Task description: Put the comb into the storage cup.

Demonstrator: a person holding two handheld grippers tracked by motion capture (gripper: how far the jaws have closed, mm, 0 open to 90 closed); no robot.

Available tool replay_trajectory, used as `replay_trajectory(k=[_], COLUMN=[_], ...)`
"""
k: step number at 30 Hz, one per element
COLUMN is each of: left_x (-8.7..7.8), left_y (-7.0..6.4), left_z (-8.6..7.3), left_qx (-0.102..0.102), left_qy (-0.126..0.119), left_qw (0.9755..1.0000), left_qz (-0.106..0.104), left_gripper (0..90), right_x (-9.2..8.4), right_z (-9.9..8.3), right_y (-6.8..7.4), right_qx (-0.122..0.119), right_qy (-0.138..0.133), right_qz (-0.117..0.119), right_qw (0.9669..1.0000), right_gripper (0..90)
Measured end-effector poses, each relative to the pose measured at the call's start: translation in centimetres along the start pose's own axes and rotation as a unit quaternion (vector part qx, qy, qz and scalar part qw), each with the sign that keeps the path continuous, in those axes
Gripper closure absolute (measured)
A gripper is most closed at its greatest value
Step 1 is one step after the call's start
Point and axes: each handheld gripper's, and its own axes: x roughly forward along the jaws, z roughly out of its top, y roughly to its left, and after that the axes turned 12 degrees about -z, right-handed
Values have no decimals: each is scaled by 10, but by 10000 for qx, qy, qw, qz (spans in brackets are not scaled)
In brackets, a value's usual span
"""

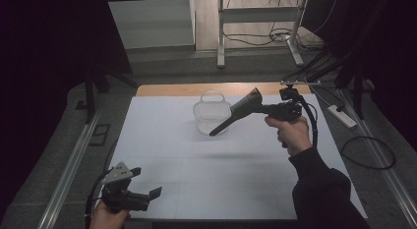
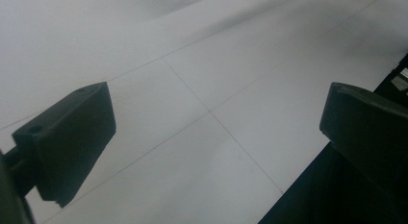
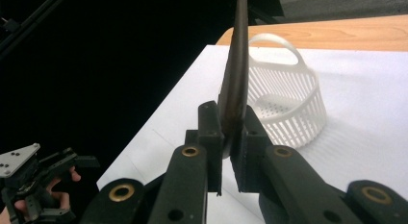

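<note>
low at the near left edge of the high view, my left gripper sits in my left hand just over the near edge of the white table sheet, its black jaws standing apart with nothing between them. farther off on the right, my right hand holds my right gripper raised above the sheet. its jaws are clamped on a dark flat fan-shaped brush with a long black handle; the handle slants down and left toward a white slotted plastic basket with a hoop handle, and it overlaps the basket's right side in this view. whether it touches the basket i cannot tell. the basket stands upright on the far middle of the sheet, near the wooden table edge.

left gripper view: two black jaw blocks, one at each side, wide apart; bare white sheet with thin seam lines lies between them.

right gripper view: both black jaws pressed against the flat faces of the dark brush, seen edge-on and rising upright out of the top of the picture. the white basket stands behind it, slightly to the right, upright on the sheet. my left gripper appears small at the lower left.
</note>
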Motion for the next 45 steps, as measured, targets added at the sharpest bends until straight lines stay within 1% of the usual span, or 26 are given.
replay_trajectory(k=[5, 13, 18, 22, 29, 31, 36, 45], left_x=[-2, -8, -8, -7, -5, -5, -5, -5], left_y=[-1, 1, 3, 4, 3, 4, 4, 4], left_z=[-1, -3, -4, -3, -3, -3, -3, -2], left_qx=[63, 36, -18, -44, 1, -13, -29, -50], left_qy=[11, -95, -98, -70, 13, 17, 33, 50], left_qw=[9999, 9998, 9999, 9999, 9999, 10000, 10000, 9999], left_qz=[99, 184, 126, 131, 122, 92, 84, 94], left_gripper=[0, 0, 0, 0, 3, 4, 7, 9], right_x=[1, 2, 4, 7, 12, 14, 21, 35], right_z=[6, 14, 21, 27, 35, 37, 40, 41], right_y=[1, 2, 2, 2, 3, 3, 2, -2], right_qx=[25, 33, 63, 69, 78, 82, 81, 147], right_qy=[-49, -130, -173, -202, -262, -277, -276, -264], right_qz=[-31, -125, -190, -255, -370, -414, -510, -607], right_qw=[10000, 9998, 9996, 9994, 9989, 9987, 9983, 9977], right_gripper=[835, 835, 835, 835, 835, 835, 835, 835])
